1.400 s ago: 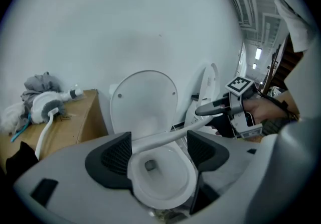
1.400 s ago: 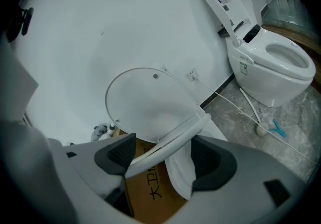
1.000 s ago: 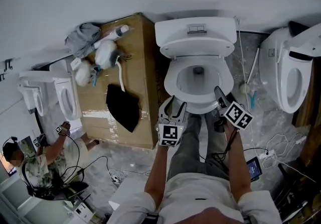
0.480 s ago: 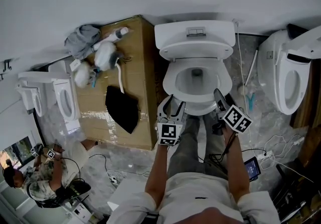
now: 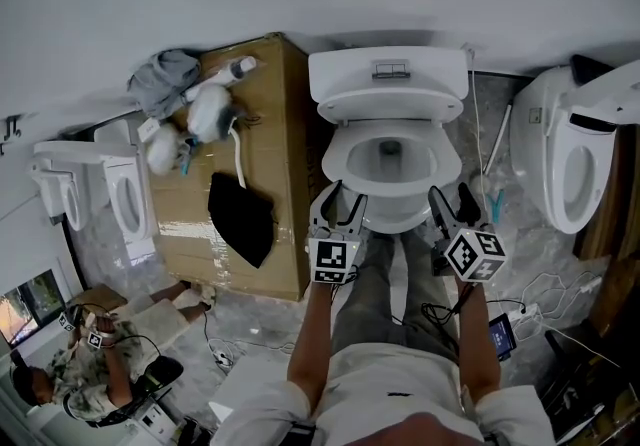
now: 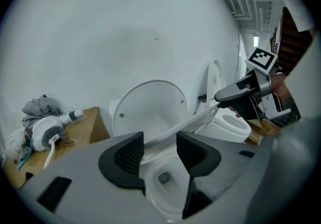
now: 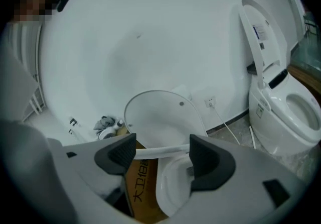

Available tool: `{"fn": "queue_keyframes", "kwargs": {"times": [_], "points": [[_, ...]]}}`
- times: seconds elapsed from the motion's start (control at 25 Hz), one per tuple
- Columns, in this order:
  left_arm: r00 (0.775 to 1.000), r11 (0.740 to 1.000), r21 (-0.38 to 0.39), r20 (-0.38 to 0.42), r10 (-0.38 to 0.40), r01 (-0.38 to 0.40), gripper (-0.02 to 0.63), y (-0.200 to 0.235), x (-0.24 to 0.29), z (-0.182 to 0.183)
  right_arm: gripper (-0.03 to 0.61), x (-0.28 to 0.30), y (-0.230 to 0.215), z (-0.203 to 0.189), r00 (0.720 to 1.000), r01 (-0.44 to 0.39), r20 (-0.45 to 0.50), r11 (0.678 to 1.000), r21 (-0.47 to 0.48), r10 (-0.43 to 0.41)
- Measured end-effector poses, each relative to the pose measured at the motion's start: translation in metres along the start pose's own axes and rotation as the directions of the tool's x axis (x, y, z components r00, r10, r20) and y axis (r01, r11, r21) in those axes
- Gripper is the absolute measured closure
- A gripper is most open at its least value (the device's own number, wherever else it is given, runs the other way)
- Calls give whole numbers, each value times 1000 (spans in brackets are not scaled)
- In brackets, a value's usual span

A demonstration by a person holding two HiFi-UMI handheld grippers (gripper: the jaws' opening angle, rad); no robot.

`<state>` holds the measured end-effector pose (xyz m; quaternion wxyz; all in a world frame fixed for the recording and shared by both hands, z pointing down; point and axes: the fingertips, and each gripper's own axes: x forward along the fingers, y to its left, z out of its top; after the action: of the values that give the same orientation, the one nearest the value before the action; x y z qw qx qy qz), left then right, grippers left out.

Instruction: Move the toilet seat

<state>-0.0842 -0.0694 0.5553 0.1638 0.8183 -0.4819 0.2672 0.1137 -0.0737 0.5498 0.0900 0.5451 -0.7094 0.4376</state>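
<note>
The white toilet seat (image 5: 338, 162) is hinged on the middle toilet, whose lid (image 5: 390, 99) stands raised against the tank. My left gripper (image 5: 343, 206) sits at the seat's front left. Its narrow jaws straddle the rim and are shut on it. In the left gripper view the seat's edge (image 6: 185, 123) runs from the left gripper (image 6: 159, 147) up to the right gripper (image 6: 223, 105), lifted off the bowl. My right gripper (image 5: 452, 201) is at the front right with its jaws wide open. In the right gripper view the rim (image 7: 165, 150) crosses the gap of the right gripper (image 7: 162, 158).
A cardboard box (image 5: 270, 114) beside the toilet carries a black cloth (image 5: 245, 214), a bottle and rags. A second toilet (image 5: 570, 154) stands at the right and a small one (image 5: 120, 194) at the left. A person (image 5: 80, 374) sits low left. Cables and a screen (image 5: 505, 334) lie on the floor.
My right gripper has risen and rolled, so its marker cube faces up more. The left gripper has shifted a little. The person at the lower left has moved down the picture.
</note>
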Motion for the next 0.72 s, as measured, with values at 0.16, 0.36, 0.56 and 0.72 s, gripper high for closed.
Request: {"fn": "queue_keyframes", "kwargs": {"times": [0.16, 0.36, 0.56, 0.72], "points": [[1000, 1000, -6, 3, -5, 5, 391, 3, 3, 5, 229, -3, 8, 12, 1000, -12, 12, 989, -146, 14], [1000, 1000, -16, 12, 2, -2, 391, 7, 7, 12, 229, -3, 19, 20, 999, -41, 10, 949, -314, 47], [1000, 1000, -19, 20, 4, -4, 393, 12, 12, 20, 229, 3, 29, 25, 997, -71, -4, 902, -425, 77], [1000, 1000, -24, 24, 5, -4, 394, 16, 16, 24, 229, 10, 35, 26, 996, -89, -16, 867, -491, 93]]}}
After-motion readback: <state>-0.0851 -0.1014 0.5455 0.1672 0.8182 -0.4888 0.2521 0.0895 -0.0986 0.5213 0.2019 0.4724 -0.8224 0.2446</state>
